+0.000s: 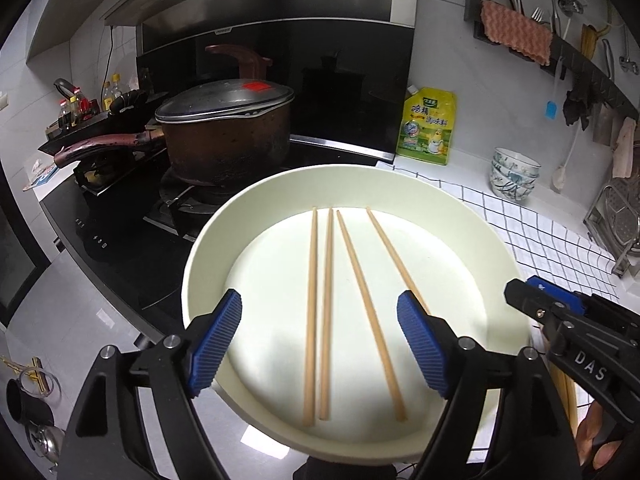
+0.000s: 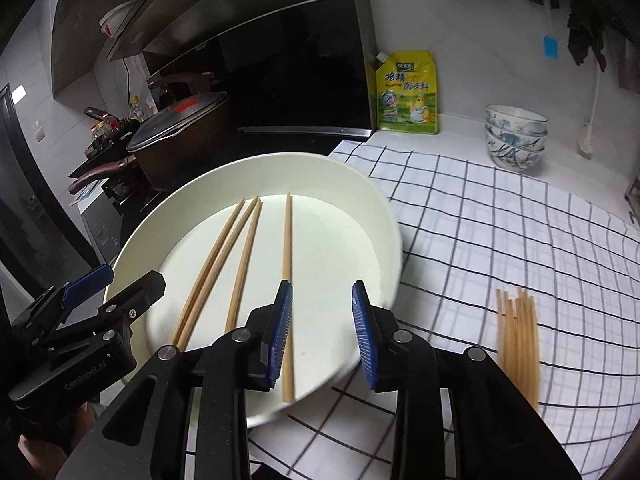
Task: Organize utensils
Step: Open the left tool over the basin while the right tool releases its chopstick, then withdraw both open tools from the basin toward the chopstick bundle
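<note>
Chopsticks [image 1: 352, 300], 4 of them, lie loose in the white basin [image 1: 208, 240] on the table. Left gripper [image 1: 320, 344] hangs spread wide above them, gripping nothing; right gripper [image 2: 322, 332] stands partly apart, empty. More chopsticks [image 2: 518, 332] rest on the checked cloth [image 2: 500, 220].

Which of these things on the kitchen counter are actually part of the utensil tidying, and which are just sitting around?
Part of the job:
four chopsticks in the white dish
loose chopstick bundle on the checked cloth

Just lying about:
lidded pot
yellow seasoning pouch
stacked bowls
</note>
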Tool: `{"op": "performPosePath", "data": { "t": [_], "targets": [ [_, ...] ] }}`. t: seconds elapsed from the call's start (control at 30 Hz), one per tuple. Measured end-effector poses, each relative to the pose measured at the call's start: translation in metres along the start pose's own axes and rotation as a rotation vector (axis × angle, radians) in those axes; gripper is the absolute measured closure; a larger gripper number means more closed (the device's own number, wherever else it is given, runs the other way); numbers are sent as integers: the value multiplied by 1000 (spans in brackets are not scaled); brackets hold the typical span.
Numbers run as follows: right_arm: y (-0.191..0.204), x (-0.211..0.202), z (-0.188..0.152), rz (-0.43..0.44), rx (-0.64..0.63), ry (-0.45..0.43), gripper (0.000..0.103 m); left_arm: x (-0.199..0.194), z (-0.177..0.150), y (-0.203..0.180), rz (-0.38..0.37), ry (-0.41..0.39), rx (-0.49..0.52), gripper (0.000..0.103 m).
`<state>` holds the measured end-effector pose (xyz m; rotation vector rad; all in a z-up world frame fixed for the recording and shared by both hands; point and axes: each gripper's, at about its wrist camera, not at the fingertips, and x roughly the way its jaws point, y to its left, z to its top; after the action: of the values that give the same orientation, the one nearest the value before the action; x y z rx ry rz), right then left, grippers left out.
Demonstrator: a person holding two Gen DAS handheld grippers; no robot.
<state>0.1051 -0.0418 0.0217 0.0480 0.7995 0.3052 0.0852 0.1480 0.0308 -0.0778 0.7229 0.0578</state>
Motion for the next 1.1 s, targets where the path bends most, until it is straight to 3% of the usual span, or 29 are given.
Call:
{"op": "performPosePath", "data": {
  "t": [0.53, 0.83, 1.1],
  "targets": [
    [-71, -65, -40, -97, 61, -47, 61, -36, -28, -71, -108, 1, 48, 15],
    [-116, -74, -70, -174, 76, 1, 53, -42, -46, -111, -165, 18, 53, 12],
    [-146, -63, -93, -210, 84, 71, 50, -37, -63, -136, -168, 35, 80, 11]
  ]
}}
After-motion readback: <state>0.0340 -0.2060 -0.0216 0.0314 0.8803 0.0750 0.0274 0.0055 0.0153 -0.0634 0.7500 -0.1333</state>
